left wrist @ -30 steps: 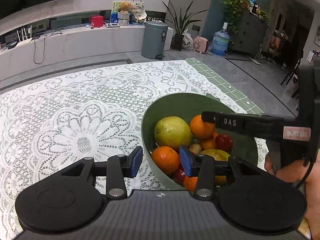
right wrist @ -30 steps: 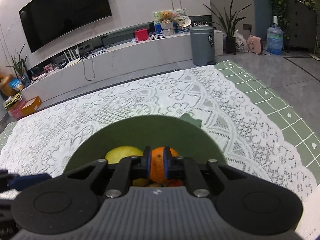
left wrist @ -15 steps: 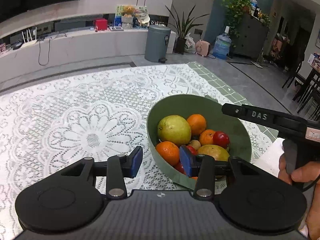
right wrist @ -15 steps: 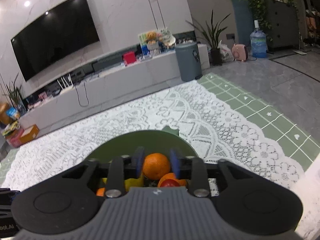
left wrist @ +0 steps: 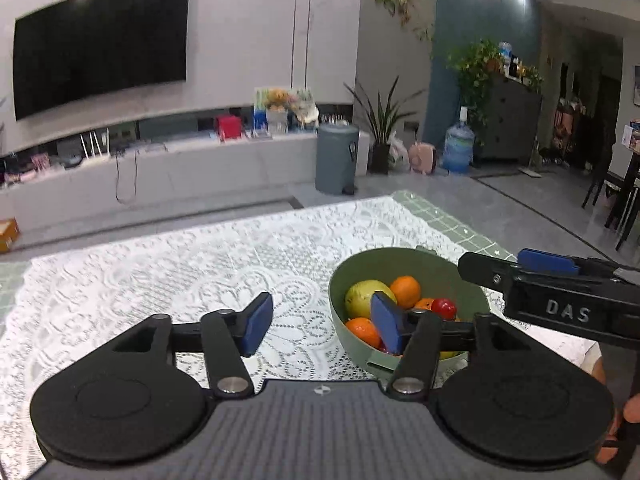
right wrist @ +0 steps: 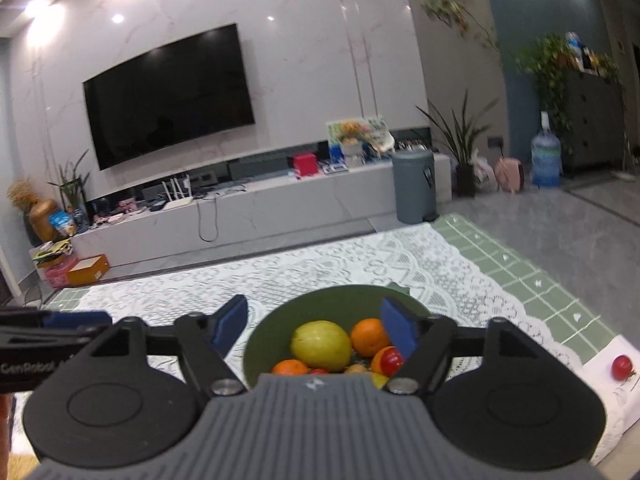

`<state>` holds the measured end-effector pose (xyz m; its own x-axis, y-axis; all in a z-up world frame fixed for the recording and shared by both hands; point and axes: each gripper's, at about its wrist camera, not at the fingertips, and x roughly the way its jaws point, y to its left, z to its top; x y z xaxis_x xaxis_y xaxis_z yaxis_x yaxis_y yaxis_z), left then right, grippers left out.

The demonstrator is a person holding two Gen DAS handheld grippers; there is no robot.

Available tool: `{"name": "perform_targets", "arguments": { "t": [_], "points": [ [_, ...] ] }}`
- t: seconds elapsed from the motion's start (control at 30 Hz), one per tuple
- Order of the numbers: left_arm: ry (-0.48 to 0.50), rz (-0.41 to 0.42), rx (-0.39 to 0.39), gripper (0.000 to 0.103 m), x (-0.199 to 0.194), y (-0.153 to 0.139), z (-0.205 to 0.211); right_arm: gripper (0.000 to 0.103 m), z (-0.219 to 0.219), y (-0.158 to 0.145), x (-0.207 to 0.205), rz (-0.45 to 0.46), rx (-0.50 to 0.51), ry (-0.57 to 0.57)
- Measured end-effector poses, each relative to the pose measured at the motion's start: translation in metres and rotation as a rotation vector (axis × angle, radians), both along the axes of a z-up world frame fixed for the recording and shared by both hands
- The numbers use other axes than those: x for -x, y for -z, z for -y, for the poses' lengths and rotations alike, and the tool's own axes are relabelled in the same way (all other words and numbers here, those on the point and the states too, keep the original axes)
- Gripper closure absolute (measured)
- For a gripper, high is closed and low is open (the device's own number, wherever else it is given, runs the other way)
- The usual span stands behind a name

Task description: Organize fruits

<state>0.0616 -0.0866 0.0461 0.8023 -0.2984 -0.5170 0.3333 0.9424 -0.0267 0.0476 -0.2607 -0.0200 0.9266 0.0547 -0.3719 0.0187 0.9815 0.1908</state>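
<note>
Now both grippers hang above the near side of the green bowl (right wrist: pixel 332 300), which stands on the lace-covered desk (left wrist: pixel 160 272). The right gripper (right wrist: pixel 314 326) has just been opening its jaws; they stand wide apart w/ nothing between the pads, and the bowl lies straight ahead and below them. The left gripper (left wrist: pixel 322 324) has also just been opening; jaws apart, empty, and the bowl sits to its right side, behind the right pad. Inside the bowl are a yellow-green fruit (right wrist: pixel 320 345), an orange (right wrist: pixel 369 336), a 2nd orange (right wrist: pixel 290 367) at the near wall and a small red fruit (right wrist: pixel 392 358). One red tomato (right wrist: pixel 622 367) lies alone right of the bowl, well apart from it, on a white sheet (right wrist: pixel 600 392). Judgement: this loose one is prob. the next thing to collect; it is approx. round, so no long axis matters, and the right gripper is nearer to it, needing a swing to the right of the bowl
</note>
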Motion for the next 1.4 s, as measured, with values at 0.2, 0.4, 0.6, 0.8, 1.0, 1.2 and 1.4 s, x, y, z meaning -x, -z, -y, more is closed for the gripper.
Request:
{"name": "perform_targets", "arguments": {
  "t": [0.2,0.4,0.6,0.8,1.0,1.2,1.4],
  "points": [
    [-0.039,0.071,-0.019,0.014,0.026,0.0,-0.007,0.012,-0.014,-0.013,0.037,0.054,0.052,-0.015],
    [-0.079,0.118,-0.044,0.011,0.041,0.007,-0.011,0.004,-0.023,-0.012,0.068,0.09,0.12,0.008],
    [-0.096,0.088,-0.033,0.011,0.042,0.02,-0.019,0.004,-0.028,0.004,0.083,0.041,0.154,0.024],
    [-0.124,0.009,-0.088,0.011,0.037,0.041,-0.023,0.004,-0.033,0.02,0.086,-0.002,0.18,0.029],
    [-0.139,-0.055,-0.111,0.011,0.032,0.056,-0.026,0.004,-0.032,0.03,0.072,-0.077,0.148,0.015],
    [-0.139,-0.135,-0.115,0.011,0.026,0.067,-0.029,0.004,-0.025,0.039,0.054,-0.161,0.094,0.008],
    [-0.129,-0.172,-0.128,0.011,0.024,0.075,-0.027,0.004,-0.026,0.043,0.049,-0.188,0.076,0.005]
  ]
}}
